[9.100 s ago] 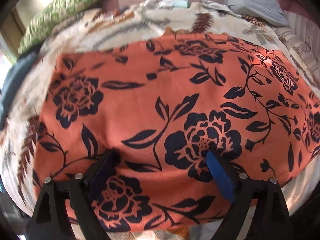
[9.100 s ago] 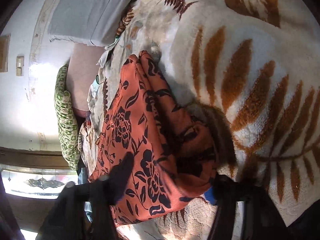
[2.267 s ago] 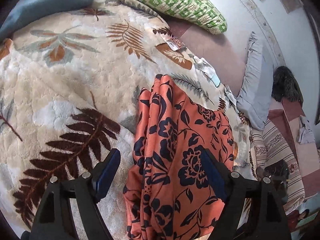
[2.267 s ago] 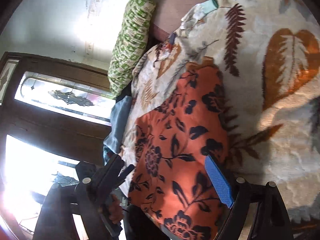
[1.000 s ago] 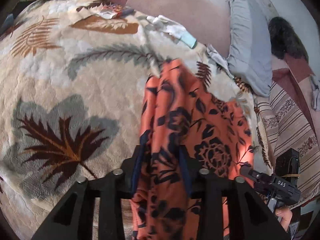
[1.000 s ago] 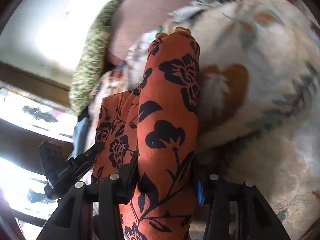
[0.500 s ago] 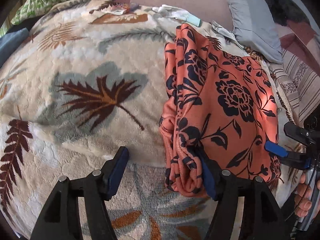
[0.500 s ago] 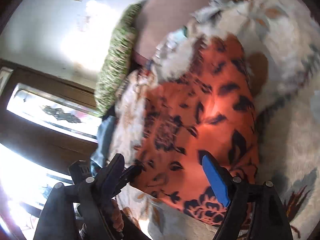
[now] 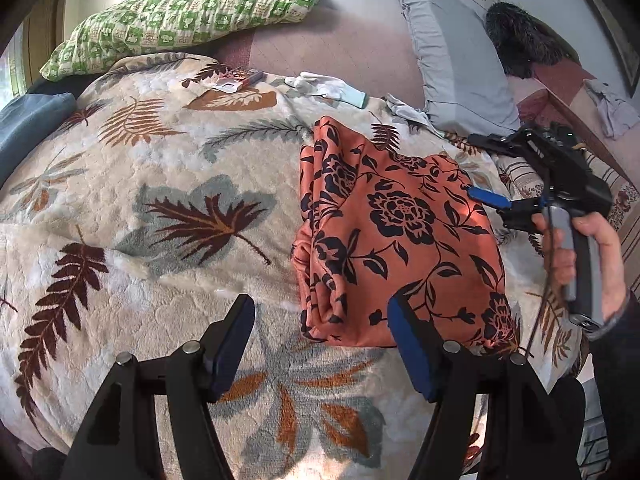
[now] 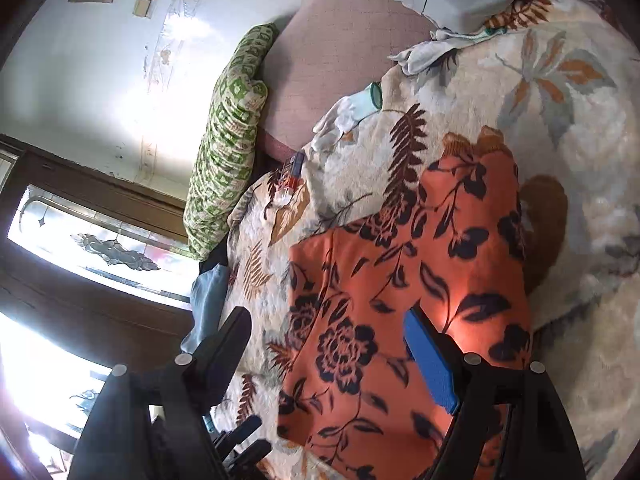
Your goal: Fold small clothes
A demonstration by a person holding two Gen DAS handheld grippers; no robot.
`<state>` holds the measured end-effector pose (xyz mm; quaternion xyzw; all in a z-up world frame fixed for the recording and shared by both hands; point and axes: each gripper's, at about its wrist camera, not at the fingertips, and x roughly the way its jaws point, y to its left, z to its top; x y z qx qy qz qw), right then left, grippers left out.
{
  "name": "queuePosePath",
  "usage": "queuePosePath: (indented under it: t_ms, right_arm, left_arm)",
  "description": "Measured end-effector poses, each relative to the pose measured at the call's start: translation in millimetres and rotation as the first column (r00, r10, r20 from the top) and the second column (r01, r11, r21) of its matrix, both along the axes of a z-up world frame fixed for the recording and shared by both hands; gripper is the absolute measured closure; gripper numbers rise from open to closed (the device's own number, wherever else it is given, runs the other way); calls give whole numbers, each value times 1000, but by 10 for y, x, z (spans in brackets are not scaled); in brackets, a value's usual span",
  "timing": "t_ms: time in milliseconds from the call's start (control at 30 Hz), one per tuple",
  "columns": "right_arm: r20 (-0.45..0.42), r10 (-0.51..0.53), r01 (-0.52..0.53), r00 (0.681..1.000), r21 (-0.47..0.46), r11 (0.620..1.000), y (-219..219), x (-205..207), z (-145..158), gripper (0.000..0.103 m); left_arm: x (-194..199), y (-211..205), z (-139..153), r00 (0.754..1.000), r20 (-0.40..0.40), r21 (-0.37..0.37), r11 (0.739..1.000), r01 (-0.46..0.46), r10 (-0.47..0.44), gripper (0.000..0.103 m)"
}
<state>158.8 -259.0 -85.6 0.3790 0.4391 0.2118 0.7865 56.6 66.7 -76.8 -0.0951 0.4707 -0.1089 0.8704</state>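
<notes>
An orange garment with black flowers (image 9: 396, 236) lies folded into a thick rectangle on the leaf-patterned blanket (image 9: 160, 208). It also shows in the right wrist view (image 10: 404, 300). My left gripper (image 9: 320, 344) is open and empty, just in front of the garment's near edge. My right gripper (image 10: 328, 344) is open and empty, hovering above the garment. It also shows in the left wrist view (image 9: 488, 168), held by a hand at the garment's right side.
A green checked pillow (image 9: 180, 20) and a grey pillow (image 9: 456, 56) lie at the head of the bed. White socks or gloves (image 9: 324, 84) and a small packet (image 9: 236, 78) lie near the blanket's far edge. A blue cloth (image 9: 28, 124) lies at left.
Both grippers let go of the garment and opened. They have drawn back from it. The garment now lies folded on the blanket.
</notes>
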Motion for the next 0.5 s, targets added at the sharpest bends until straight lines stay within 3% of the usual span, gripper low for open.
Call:
queuePosePath:
  t_ms: [67,133,233,367,500]
  right_arm:
    - [-48,-38,35,998,-54,998,-83,241,-221,21]
    - [-126,-46,42,991,-32,999,-149,395,-517,22]
    - [-68,-35,30,997,-61,998,-111,281,-299,22]
    - [8,10,-10,1000,-58,998,-20,-228,51,22]
    - [4,37,-37,999,-14,999,74,-718,19,20]
  left_arm:
    - [-4,-7,-11,1000,-8,0,1000,-9,9,33]
    - [-5,-22,-28,1000,-11,4,1000,-1,1,33]
    - [21,-53,-33,1000,-11,6,1000,6,-6,33]
    - [-21,-65,-8,1000,-15,-18,1000,9,-9,33]
    - [-132,-29,83,1000,-7,-26,999,-18,18,33]
